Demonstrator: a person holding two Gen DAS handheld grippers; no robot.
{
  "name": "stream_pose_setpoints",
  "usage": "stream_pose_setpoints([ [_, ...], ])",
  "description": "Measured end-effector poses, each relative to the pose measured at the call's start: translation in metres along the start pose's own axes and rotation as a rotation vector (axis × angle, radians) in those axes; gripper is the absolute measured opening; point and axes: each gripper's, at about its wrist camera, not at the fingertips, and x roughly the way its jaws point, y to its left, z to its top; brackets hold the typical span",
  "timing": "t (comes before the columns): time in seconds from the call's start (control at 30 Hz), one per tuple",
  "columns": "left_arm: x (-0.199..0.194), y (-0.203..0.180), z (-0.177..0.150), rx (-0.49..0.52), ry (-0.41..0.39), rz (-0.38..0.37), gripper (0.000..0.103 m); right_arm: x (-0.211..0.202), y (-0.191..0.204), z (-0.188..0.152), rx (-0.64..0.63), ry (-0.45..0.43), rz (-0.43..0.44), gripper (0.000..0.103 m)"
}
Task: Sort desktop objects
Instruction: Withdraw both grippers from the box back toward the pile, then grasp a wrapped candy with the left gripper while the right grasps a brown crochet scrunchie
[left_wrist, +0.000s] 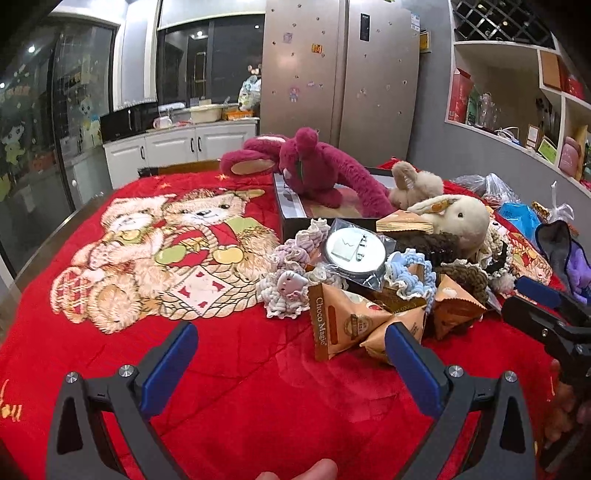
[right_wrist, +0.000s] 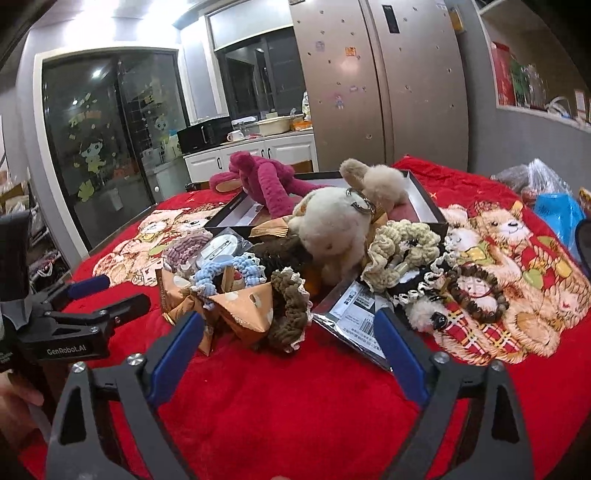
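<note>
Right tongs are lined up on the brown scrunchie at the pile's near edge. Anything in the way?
Nothing visible. The right tongs are open, with bare red blanket between them and the brown scrunchie. An orange snack packet touches its left side; a black packet lies to its right.

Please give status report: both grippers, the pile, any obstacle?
Left gripper open, empty. Right gripper open, empty. Pile untouched: Choco Magic packet nearest left, brown scrunchie nearest right. Nothing blocks approach.

3 plush toys (left_wrist: 317, 166), 1 box (left_wrist: 291, 210), 1 bead bracelet (right_wrist: 476, 291).
</note>
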Motion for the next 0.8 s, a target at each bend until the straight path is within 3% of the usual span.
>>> stream_pose_setpoints([
  [0.27, 0.014, -0.009, 0.011, 0.028, 0.007, -0.034, 0.103, 0.020, -0.007, 0.009, 0.062, 0.030, 0.029, 0.072],
  [0.5, 0.038, -0.002, 0.016, -0.013, 0.089, -0.081, 0.103, 0.038, -0.002, 0.015, 0.058, 0.068, 0.062, 0.064],
  [0.6, 0.043, 0.003, 0.016, -0.043, 0.112, -0.080, 0.103, 0.041, -0.001, 0.015, 0.063, 0.069, 0.095, 0.052],
  [0.8, 0.060, 0.013, 0.012, -0.102, 0.207, -0.106, 0.103, 0.047, -0.003, 0.015, 0.078, 0.094, 0.092, 0.044],
])
